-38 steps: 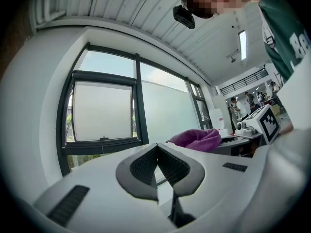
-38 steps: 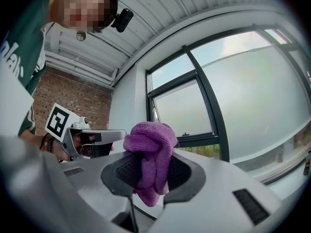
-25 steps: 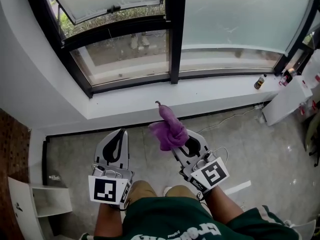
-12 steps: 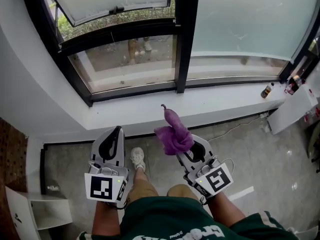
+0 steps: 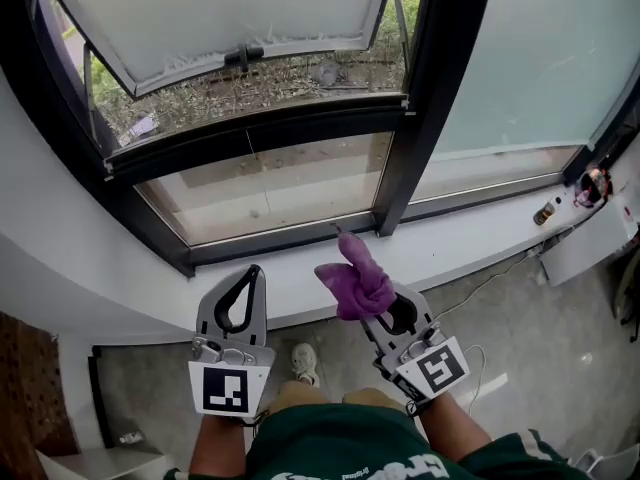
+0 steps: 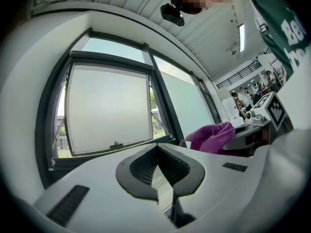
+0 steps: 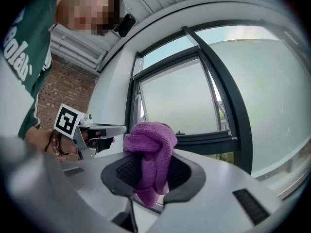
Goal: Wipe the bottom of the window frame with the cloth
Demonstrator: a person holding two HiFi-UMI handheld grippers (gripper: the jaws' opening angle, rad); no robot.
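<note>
Nearest: green shirt [image 5: 340, 448] with white lettering, cut off at the frame edge, not readable. 2 forearms, 2 grippers, 1 marker cube each, black-and-white square patterns, no text: left cube [image 5: 225, 388], right cube [image 5: 437, 366]. Left gripper [image 5: 248, 276] has its jaws pressed together at the tips with nothing between them; the left gripper view shows the ribbed pads [image 6: 146, 166] meeting. Right gripper [image 5: 390, 316] is pinching 1 purple cloth [image 5: 358, 283]; in the right gripper view the cloth [image 7: 148, 140] is bunched in a knot-like wad above the jaws with a tail hanging down between them. The cloth is up in the air, seen over the front of the white sill [image 5: 470, 243], short of the black bottom rail [image 5: 285, 238] of the window frame and not touching it. Below the grippers: 1 shoe [image 5: 305, 361] on the grey floor [image 5: 540, 318], 1 thin cable [image 5: 500, 273] running along the floor toward the right, and a patch of brick wall [image 5: 35, 388] at far left. On the sill at far right is 1 small bottle [image 5: 545, 212], label too small to read, with more clutter beside it that I can't make out. Window: 1 thick black mullion [image 5: 430, 98] and 3 panes in view: 1 clear lower pane [image 5: 270, 188], 1 frosted sash [image 5: 220, 13] hinged at the top and swung open outward, and 1 large frosted pane [image 5: 540, 68] on the right. Through the opening are grass and ground [image 5: 270, 83] outside. No brand or legible writing anywhere.
</note>
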